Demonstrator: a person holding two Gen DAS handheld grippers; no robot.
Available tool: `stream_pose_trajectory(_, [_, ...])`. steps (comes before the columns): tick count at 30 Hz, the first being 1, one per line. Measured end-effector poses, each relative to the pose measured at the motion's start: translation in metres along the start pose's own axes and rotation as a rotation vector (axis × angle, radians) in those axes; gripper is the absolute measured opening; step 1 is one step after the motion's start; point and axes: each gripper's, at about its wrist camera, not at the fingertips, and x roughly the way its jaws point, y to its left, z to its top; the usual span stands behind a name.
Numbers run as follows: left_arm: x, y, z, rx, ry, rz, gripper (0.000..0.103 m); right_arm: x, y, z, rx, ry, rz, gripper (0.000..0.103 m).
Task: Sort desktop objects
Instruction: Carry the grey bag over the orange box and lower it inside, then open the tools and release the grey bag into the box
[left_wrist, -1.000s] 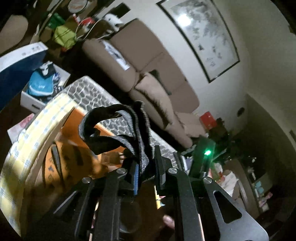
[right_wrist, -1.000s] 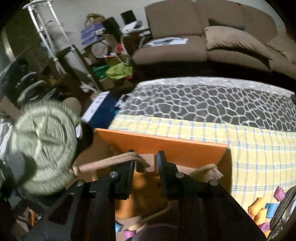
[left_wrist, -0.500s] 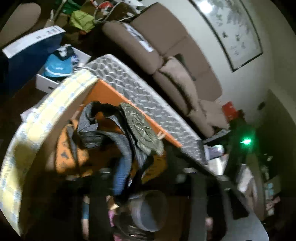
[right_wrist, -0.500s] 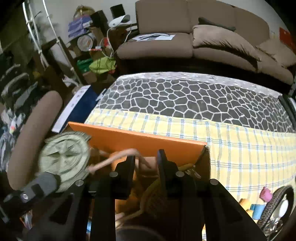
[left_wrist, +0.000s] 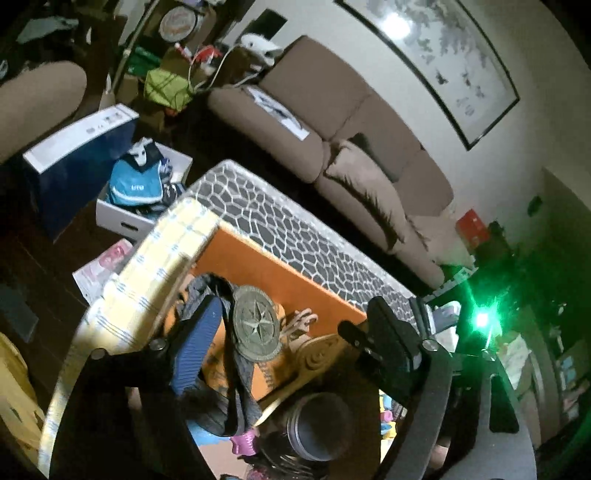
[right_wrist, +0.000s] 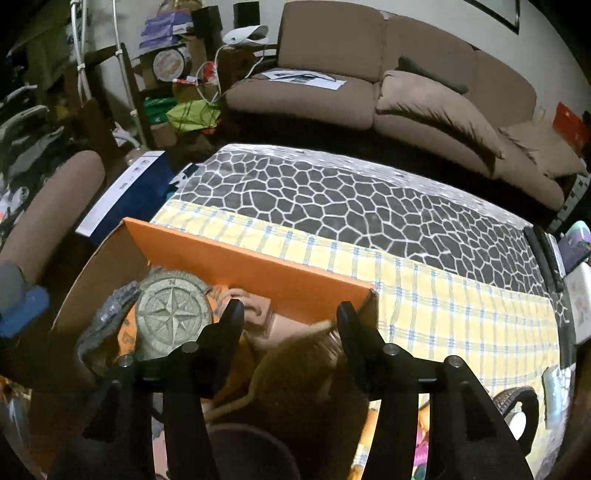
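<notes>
Left wrist view: we record a round compass-star medallion (left_wrist: 256, 328) on a grey strap (left_wrist: 236, 398), lying inside the orange box (left_wrist: 280, 273) on the yellow checked cloth (left_wrist: 166, 243). The left gripper (left_wrist: 291, 325) is opening, nothing pressed between its jaws. The right gripper (right_wrist: 288, 314) is likewise opening and empty over a wooden brush (right_wrist: 306, 354), blurred. The box's lower contents are dark and cut off; we cannot itemise them.

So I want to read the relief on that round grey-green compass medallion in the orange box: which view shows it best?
The right wrist view: the round grey-green compass medallion faces the lens, its star sharp. The left wrist view shows it too, but slanted and darker.
</notes>
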Motion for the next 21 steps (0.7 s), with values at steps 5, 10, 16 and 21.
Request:
stream_pose_trajectory(5, [-0.025,-0.003,0.007,0.037,-0.045,0.001,0.084,-0.018,-0.009,-0.007,0.044,-0.017,0.035,0.065])
stream_pose_trajectory(10, [-0.036,-0.005,0.009,0.067,-0.046,-0.003,0.084,-0.039,-0.018,-0.016,0.082,-0.034,0.045,0.072])
stream_pose_trajectory(16, [-0.039,-0.018,-0.003,0.139,-0.023,0.048,0.101,-0.064,-0.034,-0.035,0.131,-0.041,0.063,0.082])
stream_pose_trajectory(21, [-0.042,-0.034,-0.019,0.211,-0.016,0.099,0.103,-0.076,-0.045,-0.053,0.155,-0.030,0.064,0.092])
